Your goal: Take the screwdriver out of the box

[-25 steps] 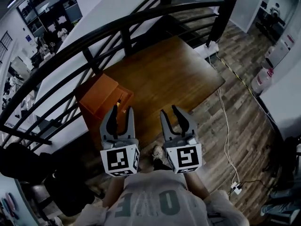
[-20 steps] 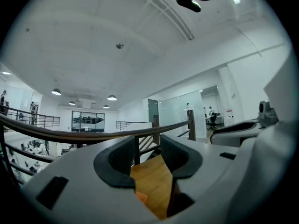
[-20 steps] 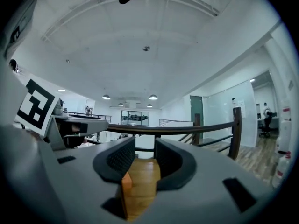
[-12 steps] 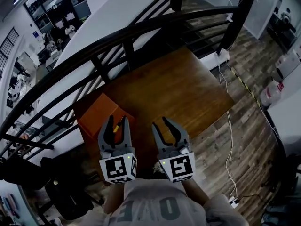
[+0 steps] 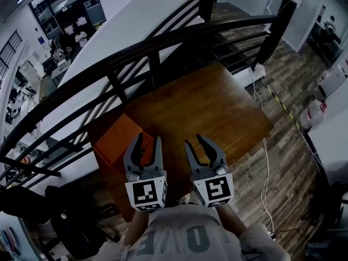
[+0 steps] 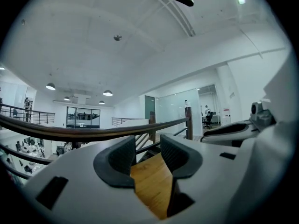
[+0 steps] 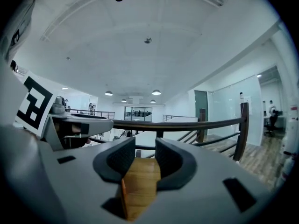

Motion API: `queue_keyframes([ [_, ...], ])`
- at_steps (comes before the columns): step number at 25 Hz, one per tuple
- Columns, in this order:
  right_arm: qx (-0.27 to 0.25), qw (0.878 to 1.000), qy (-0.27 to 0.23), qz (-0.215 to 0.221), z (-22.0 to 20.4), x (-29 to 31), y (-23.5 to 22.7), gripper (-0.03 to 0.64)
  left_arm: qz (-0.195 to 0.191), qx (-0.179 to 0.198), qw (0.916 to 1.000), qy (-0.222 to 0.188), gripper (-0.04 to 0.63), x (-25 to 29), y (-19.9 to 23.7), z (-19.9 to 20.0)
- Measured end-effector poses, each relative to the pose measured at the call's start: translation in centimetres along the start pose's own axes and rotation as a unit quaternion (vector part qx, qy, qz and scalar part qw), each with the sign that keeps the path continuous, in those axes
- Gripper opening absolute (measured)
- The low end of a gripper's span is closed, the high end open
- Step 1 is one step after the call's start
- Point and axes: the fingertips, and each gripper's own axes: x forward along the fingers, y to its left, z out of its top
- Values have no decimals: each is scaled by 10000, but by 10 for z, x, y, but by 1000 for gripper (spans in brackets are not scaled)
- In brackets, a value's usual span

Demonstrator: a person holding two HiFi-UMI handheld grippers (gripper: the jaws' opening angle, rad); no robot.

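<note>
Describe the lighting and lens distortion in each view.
Head view: dim and underexposed, the railing bowed into an arc by the wide lens. Left gripper view: bright, black vignette corners, the left tool soft up close. Right gripper view: likewise, right tool slightly blurred.

1. The left gripper [image 5: 148, 141] now reaches further forward by the orange box [image 5: 111, 140], nearer the dark railing [image 5: 163, 41].
2. The right gripper [image 5: 194, 141] advances alongside it, further in over the wooden surface [image 5: 217, 102].

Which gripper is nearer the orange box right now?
Left. The left gripper hangs at the right edge of the orange box; the right gripper is farther right, over the table.
</note>
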Motion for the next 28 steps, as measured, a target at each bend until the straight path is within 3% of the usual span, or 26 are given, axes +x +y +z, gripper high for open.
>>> queue_keyframes([
  [4, 25, 10000, -6, -74, -2, 7, 3, 129, 43, -29, 10000, -12, 169, -3, 13, -5],
  [10, -65, 9997, -23, 235, 2, 20, 12, 129, 74, 85, 9999, 79, 200, -5, 30, -8],
  [15, -69, 9975, 67, 698, -3, 34, 23, 129, -133, 608, 9941, 884, 230, 6, 44, -42],
  [21, -72, 9904, 321, 1342, -19, 49, 48, 129, -439, 1027, 9721, 2064, 230, 9, 56, -111],
  [28, 61, 9813, 880, 1709, -66, 59, 68, 129, -965, 1199, 9342, 3218, 227, 11, 62, -198],
])
